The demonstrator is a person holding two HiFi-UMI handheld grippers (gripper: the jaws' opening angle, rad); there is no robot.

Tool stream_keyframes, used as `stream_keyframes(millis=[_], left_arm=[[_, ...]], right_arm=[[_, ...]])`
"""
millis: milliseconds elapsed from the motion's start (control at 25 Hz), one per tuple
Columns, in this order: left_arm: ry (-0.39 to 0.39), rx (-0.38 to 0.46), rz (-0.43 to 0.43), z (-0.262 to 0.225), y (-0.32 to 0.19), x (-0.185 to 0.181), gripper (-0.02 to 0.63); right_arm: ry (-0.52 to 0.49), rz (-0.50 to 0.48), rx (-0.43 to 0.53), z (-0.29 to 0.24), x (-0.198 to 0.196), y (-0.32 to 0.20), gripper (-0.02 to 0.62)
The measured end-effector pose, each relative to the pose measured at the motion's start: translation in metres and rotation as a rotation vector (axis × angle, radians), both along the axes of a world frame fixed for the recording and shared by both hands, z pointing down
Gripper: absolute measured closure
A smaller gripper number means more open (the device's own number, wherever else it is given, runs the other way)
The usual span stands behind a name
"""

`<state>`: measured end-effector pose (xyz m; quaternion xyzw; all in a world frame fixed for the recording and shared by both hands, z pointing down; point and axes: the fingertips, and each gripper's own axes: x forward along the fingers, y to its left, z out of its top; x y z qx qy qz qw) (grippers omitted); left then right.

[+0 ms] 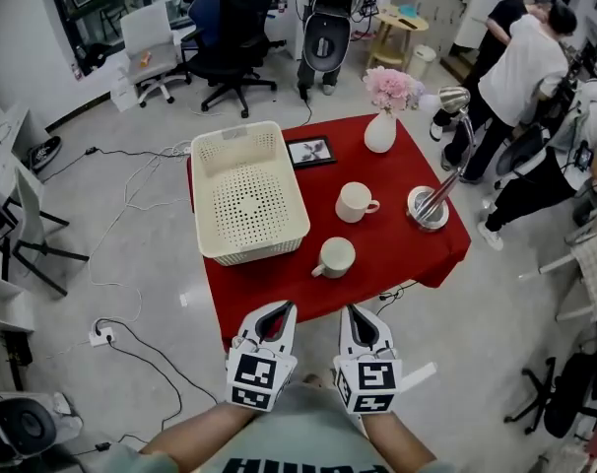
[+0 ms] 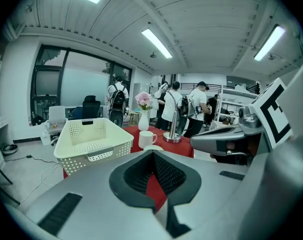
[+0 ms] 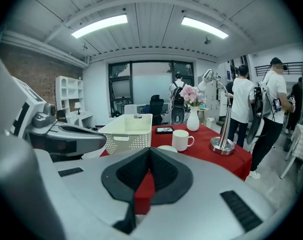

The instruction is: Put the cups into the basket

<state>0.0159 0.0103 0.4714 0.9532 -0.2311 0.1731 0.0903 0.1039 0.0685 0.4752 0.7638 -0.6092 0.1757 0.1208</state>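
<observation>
Red-clothed table holds the empty basket; the near cup and far cup stand just right of it. Left gripper and right gripper, both closed on nothing, hover well short of the basket, likely poised to reach.

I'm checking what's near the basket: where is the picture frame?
In the head view, the picture frame sits at the far side of the red table, just right of the basket and left of the white vase.
</observation>
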Motion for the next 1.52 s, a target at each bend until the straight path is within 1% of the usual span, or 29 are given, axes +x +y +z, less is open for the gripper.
stream_keyframes(millis=[440,640,760,920,1040,1200,1360,1400,1480,1520], left_arm=[[0.040,-0.018,0.076,-0.003,-0.044,0.003,0.603],[0.053,-0.033,0.098,0.000,-0.051,0.008,0.603],[0.045,-0.038,0.090,0.003,-0.056,0.008,0.603],[0.018,-0.042,0.064,0.006,-0.055,0.027,0.603],[0.002,-0.043,0.041,0.010,-0.065,0.034,0.603],[-0.014,-0.040,-0.004,0.013,-0.080,0.043,0.603],[-0.034,-0.046,-0.035,0.021,-0.083,0.056,0.603],[-0.040,-0.047,-0.043,0.024,-0.084,0.058,0.603],[-0.055,-0.052,-0.059,0.031,-0.085,0.062,0.603],[-0.063,-0.055,-0.066,0.035,-0.085,0.063,0.603]], right_arm=[[0.054,0.077,-0.019,-0.011,0.001,-0.037,0.583],[0.068,0.082,-0.044,-0.006,-0.001,-0.043,0.583],[0.067,0.077,-0.060,0.000,0.003,-0.048,0.583],[0.054,0.056,-0.076,0.006,0.027,-0.048,0.583],[0.045,0.028,-0.085,0.013,0.037,-0.059,0.582],[0.036,-0.034,-0.089,0.017,0.047,-0.078,0.581],[0.024,-0.120,-0.115,0.029,0.056,-0.086,0.580],[0.026,-0.143,-0.123,0.033,0.057,-0.087,0.570],[0.025,-0.188,-0.136,0.040,0.058,-0.090,0.461],[0.023,-0.207,-0.141,0.043,0.058,-0.091,0.438]])
